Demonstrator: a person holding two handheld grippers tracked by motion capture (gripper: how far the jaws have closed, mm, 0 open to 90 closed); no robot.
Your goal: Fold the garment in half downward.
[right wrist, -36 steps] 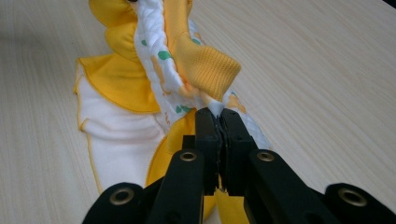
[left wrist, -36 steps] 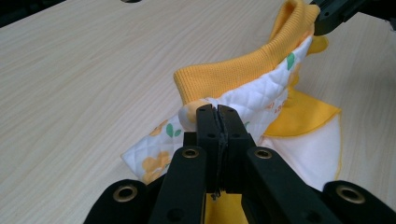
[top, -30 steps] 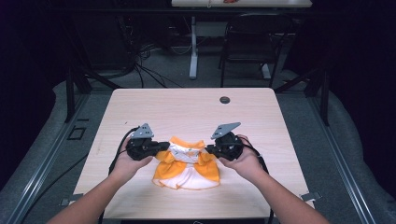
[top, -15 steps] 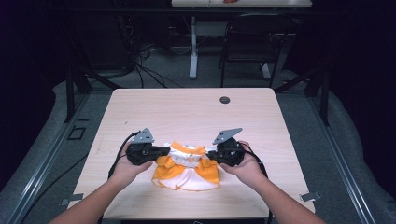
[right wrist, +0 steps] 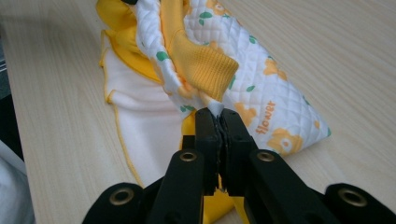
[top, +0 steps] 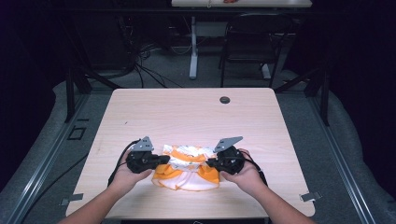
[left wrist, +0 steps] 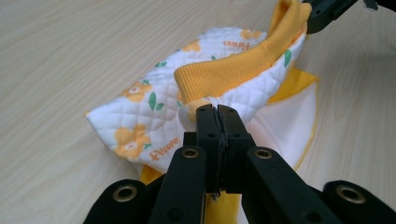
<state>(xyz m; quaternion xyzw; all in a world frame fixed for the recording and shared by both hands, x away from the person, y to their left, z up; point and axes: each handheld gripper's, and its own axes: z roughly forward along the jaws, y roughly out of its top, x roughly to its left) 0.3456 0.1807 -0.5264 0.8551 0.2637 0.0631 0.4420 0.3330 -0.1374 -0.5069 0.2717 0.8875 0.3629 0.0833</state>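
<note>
Garment [top: 187,167] pinched between both grippers' jaws, left [top: 161,159], right [top: 211,163].

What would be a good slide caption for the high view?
Two hand-held grippers, left and right, pinch a small orange-and-white garment on a wooden table.

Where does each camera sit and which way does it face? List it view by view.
High view: above the person's side, looking forward and down on the table; forearms and both hand-held grippers show.
Left gripper view: on the left hand-held gripper, looking along jaws shut on the garment.
Right gripper view: on the right hand-held gripper, jaws shut likewise.
All share the orange-and-white garment.
</note>
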